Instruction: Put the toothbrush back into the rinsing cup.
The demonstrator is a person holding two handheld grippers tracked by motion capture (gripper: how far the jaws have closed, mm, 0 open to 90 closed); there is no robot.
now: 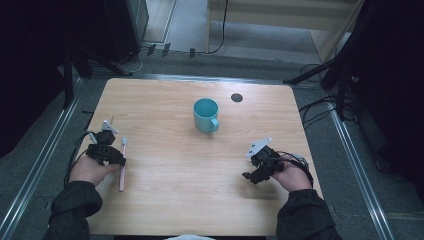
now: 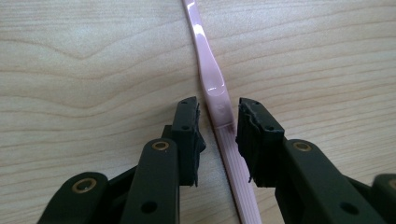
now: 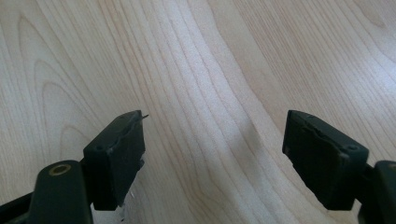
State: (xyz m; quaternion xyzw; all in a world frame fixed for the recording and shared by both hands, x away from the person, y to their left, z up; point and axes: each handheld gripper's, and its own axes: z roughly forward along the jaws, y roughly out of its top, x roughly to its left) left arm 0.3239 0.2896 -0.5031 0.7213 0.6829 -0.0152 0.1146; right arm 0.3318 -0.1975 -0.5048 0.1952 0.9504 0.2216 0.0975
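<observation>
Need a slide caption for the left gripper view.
Left claw open, straddling the handle of a pink toothbrush lying on the wooden table, not yet closed on it.

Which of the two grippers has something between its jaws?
The left gripper: its jaws straddle the pink toothbrush on the table. The right gripper gapes over bare wood.

from my feed i see a light wooden table [image 1: 190,185] with rounded corners, its grain plain in both gripper views. a small dark round disc [image 1: 237,97] sits near its far edge. metal rails [image 1: 37,170] run along the grey floor [image 1: 250,65] on either side, and black cables [image 1: 315,107] trail beyond the right edge.
</observation>
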